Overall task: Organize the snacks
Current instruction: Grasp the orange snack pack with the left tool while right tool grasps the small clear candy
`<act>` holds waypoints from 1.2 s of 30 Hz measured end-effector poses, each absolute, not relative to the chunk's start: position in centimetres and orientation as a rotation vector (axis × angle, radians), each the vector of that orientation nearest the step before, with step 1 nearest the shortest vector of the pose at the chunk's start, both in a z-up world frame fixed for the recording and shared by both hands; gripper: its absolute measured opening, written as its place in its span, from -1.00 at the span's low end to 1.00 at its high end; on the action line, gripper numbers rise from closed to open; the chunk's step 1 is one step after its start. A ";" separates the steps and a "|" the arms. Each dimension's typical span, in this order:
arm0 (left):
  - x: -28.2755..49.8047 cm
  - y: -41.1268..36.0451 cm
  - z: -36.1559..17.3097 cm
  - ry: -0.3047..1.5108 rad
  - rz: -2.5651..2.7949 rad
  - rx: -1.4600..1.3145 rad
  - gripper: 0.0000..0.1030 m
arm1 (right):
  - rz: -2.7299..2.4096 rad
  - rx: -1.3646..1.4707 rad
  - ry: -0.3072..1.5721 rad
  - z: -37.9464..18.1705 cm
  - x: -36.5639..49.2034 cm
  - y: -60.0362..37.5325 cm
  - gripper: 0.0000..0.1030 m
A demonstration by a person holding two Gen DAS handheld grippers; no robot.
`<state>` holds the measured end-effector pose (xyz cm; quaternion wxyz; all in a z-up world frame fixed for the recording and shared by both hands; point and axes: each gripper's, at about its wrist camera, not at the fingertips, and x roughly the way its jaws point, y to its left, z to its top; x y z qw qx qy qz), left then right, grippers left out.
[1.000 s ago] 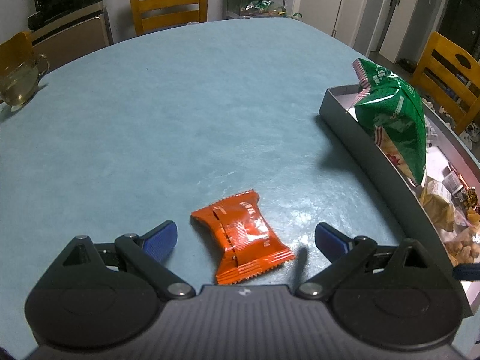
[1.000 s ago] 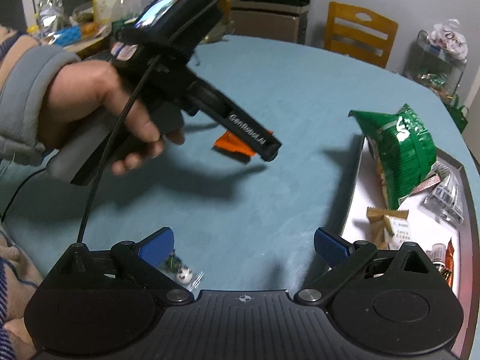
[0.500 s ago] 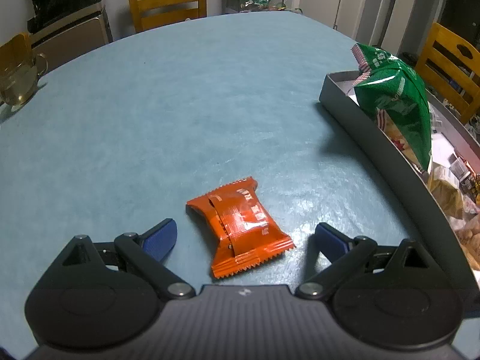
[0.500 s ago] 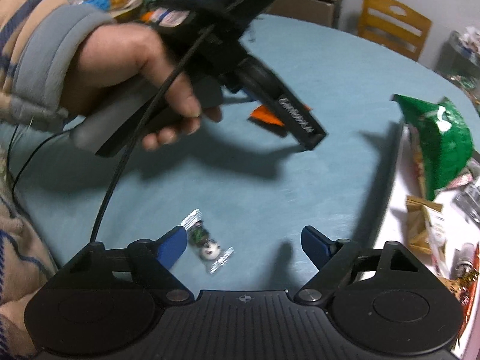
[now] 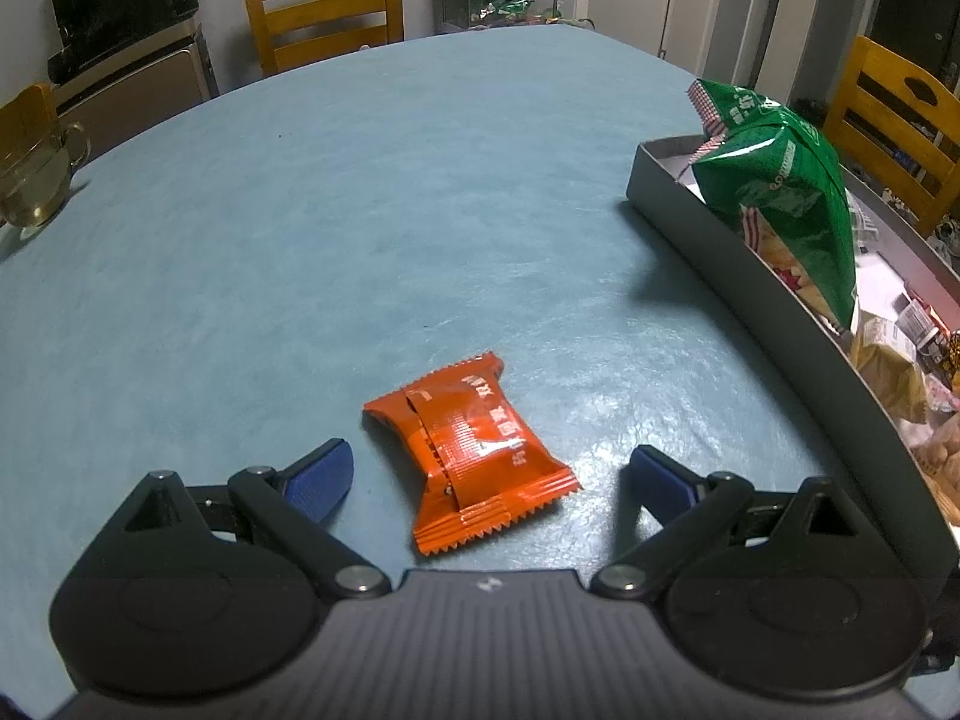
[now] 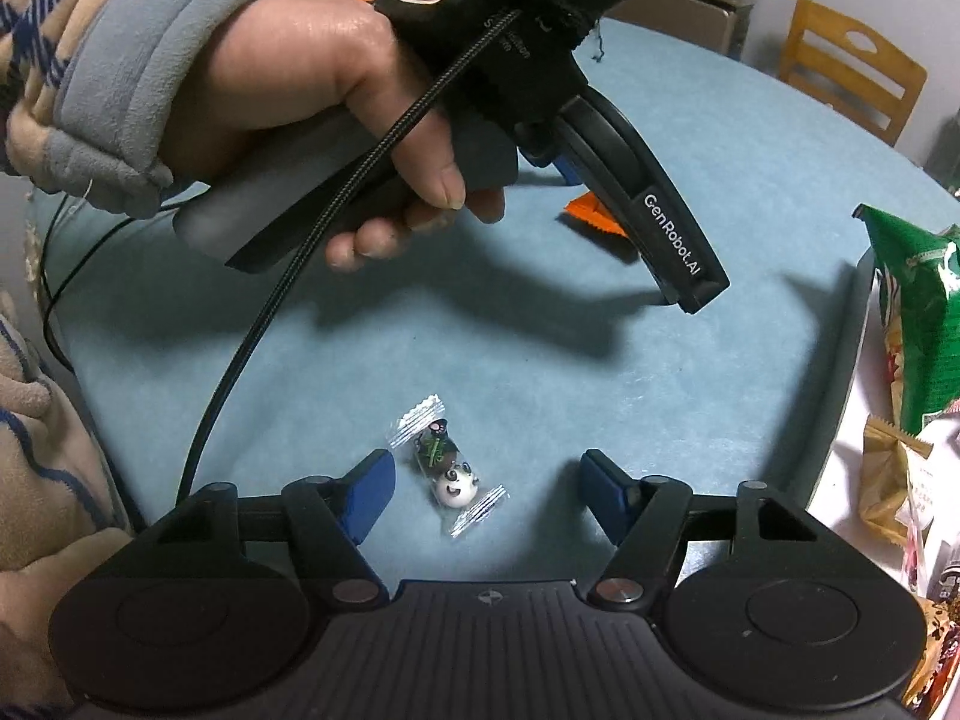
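Right wrist | left hand-held gripper point(image 6: 576, 171) | printed "GenRobot.AI"

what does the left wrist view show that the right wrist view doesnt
Only the left wrist view: the left gripper from behind, open, with the whole orange packet between its fingers untouched, and a glass mug at the table's far edge.

Only the right wrist view: the panda candy between the right gripper's closing jaws, pads not yet on it, and the person's hand holding the left gripper.

Both: the blue table, the green bag in the tray, and the orange packet, mostly hidden in the right view.
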<state>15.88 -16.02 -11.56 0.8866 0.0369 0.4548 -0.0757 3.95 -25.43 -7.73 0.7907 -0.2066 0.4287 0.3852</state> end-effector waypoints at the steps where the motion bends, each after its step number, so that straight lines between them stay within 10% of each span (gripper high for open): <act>1: 15.8 -16.0 -11.5 0.946 -0.157 0.076 0.92 | 0.832 -0.442 0.923 -7.8 4.0 -25.4 0.32; 21: 15.8 -15.6 -10.0 0.941 -0.119 -0.005 -0.04 | 0.872 -0.454 0.907 -7.8 3.1 -25.3 0.05; 36: 15.7 -15.1 -9.7 0.945 -0.128 0.016 -0.28 | 0.852 -0.456 0.896 -7.4 2.6 -26.0 -0.56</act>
